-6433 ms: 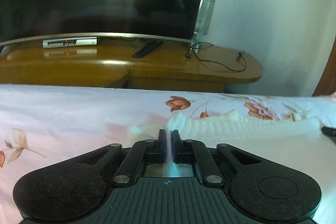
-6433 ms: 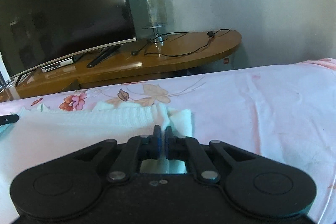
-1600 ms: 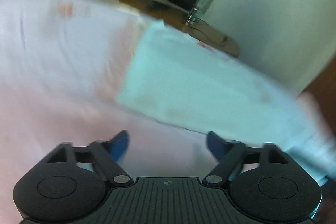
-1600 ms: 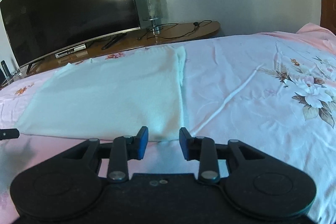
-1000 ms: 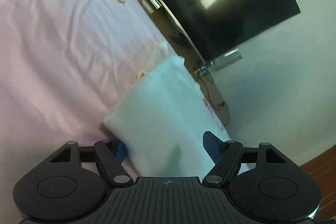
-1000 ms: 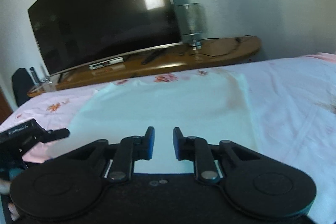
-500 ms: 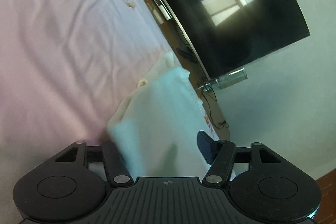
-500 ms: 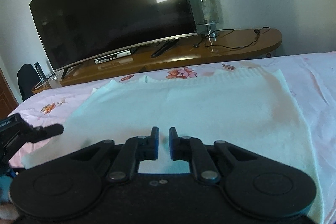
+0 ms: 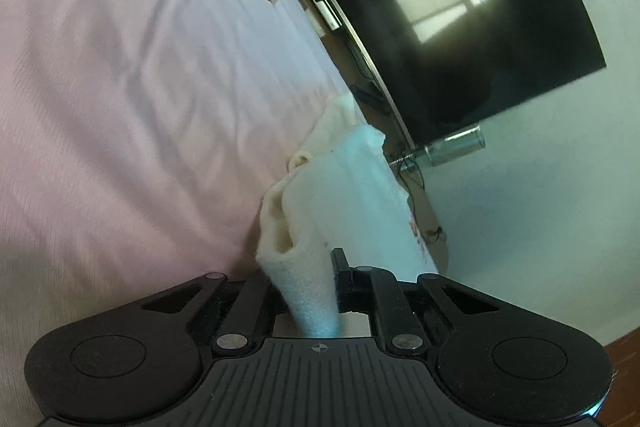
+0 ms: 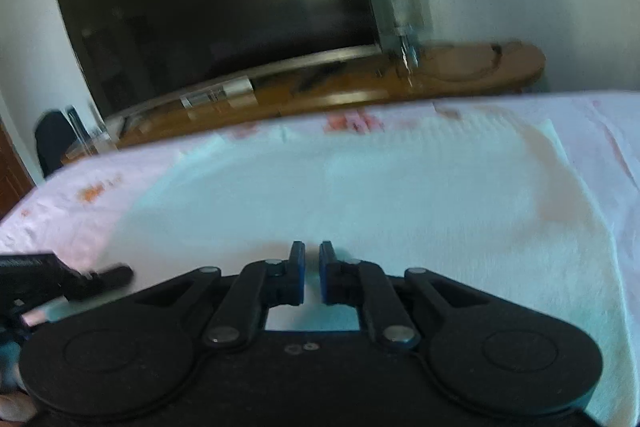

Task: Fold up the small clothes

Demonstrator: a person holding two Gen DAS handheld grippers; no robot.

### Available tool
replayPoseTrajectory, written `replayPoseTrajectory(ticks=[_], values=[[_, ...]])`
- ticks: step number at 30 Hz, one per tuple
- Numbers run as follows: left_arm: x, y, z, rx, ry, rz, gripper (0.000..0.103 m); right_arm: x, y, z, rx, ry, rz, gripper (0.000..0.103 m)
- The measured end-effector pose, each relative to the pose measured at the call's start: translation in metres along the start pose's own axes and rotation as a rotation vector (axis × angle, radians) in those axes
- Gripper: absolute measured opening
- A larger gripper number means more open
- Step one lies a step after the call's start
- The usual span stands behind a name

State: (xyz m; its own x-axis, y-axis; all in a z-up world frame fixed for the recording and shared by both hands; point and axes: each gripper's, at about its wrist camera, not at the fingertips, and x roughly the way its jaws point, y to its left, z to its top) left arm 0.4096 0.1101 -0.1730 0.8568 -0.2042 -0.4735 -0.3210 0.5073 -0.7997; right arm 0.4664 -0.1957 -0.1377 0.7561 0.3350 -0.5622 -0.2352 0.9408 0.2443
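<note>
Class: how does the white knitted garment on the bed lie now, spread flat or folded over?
Folded over. The white garment lies as a doubled panel on the floral sheet; stacked layers show at the corner pinched by the left gripper.

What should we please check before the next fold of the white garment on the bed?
1. Left hand-held gripper gripping the garment corner: ok; its jaws have just been closing, with cloth bunched between them.
2. Right hand-held gripper shut: ok.
3. Right one pinching cloth: cannot tell.
4. Garment lying flat on the sheet: ok, apart from the gripped corner.
5. Right view sharp: not ok, blurred.
</note>
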Motion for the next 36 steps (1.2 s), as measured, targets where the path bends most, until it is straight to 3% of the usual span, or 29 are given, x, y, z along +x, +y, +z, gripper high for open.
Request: replayPoseTrajectory(ticks=[3, 6, 12, 15, 18, 19, 21, 23, 24, 26, 27, 28, 32, 34, 36], values=[[-0.002, -0.009, 0.004, 0.067, -0.008, 0.016, 0.008, -0.001, -0.002, -0.003, 0.012, -0.009, 0.007, 0.004], [-0.005, -0.036, 0.007, 0.234, -0.009, 0.018, 0.007, -0.001, -0.01, -0.004, 0.064, -0.009, 0.033, 0.003], [-0.005, -0.128, 0.0, 0.593, 0.014, -0.1, 0.007, -0.001, -0.019, -0.005, 0.125, -0.013, 0.062, 0.001], [0.008, -0.176, -0.019, 0.747, 0.099, -0.181, 0.007, -0.002, -0.029, -0.005, 0.184, -0.013, 0.094, 0.001], [0.026, -0.208, -0.05, 0.874, 0.197, -0.222, 0.007, -0.018, -0.064, -0.009, 0.39, -0.049, 0.144, 0.003], [0.034, -0.216, -0.062, 0.905, 0.229, -0.234, 0.007, -0.032, -0.079, -0.012, 0.445, -0.089, 0.123, 0.01], [0.051, -0.224, -0.086, 0.935, 0.302, -0.242, 0.007, -0.059, -0.103, -0.018, 0.505, -0.151, 0.091, 0.019], [0.074, -0.226, -0.115, 0.964, 0.423, -0.215, 0.008, -0.083, -0.128, -0.026, 0.561, -0.192, 0.067, 0.033], [0.079, -0.224, -0.126, 0.979, 0.465, -0.197, 0.013, -0.093, -0.14, -0.029, 0.582, -0.201, 0.065, 0.038], [0.065, -0.219, -0.142, 1.002, 0.497, -0.221, 0.05, -0.108, -0.158, -0.034, 0.598, -0.212, 0.052, 0.05], [0.05, -0.218, -0.14, 0.996, 0.471, -0.263, 0.077, -0.115, -0.164, -0.035, 0.595, -0.216, 0.043, 0.051], [0.039, -0.215, -0.135, 0.987, 0.431, -0.284, 0.084, -0.12, -0.169, -0.035, 0.592, -0.22, 0.044, 0.051], [0.019, -0.198, -0.078, 0.857, 0.304, -0.251, 0.084, -0.128, -0.17, -0.028, 0.557, -0.246, 0.093, 0.051], [0.029, -0.185, -0.045, 0.814, 0.227, -0.128, 0.084, -0.123, -0.161, -0.018, 0.516, -0.247, 0.127, 0.051], [0.047, -0.169, -0.022, 0.765, 0.232, -0.04, 0.084, -0.114, -0.153, -0.007, 0.478, -0.232, 0.136, 0.05]])
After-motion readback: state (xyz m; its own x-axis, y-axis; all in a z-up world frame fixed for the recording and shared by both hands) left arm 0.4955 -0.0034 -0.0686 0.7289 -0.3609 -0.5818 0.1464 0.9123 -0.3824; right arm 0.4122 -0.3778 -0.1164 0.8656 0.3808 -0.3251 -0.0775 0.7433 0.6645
